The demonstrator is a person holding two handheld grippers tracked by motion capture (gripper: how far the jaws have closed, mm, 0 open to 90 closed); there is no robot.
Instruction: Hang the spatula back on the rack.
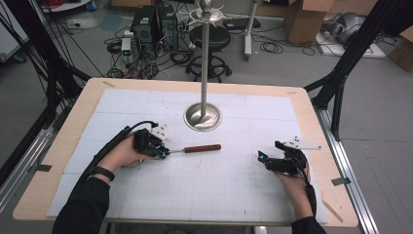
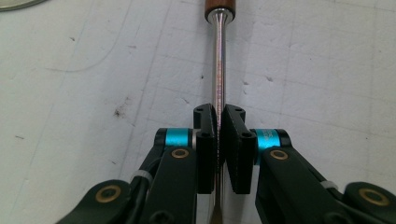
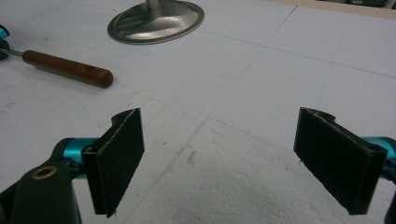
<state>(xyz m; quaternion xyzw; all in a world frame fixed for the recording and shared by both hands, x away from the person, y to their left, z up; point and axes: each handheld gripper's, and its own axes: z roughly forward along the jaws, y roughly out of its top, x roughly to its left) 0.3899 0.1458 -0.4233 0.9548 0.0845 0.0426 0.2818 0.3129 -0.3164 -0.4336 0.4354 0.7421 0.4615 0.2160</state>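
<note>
Gripping the metal shaft of the wooden-handled tool at frame centre on the bench, the left gripper has grasped it; lifting remains. Right gripper fingers spread, idle.

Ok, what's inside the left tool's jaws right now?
The left tool is clamped on the metal shank of the wooden-handled utensil. Its working end runs back under the tool, hidden.
</note>
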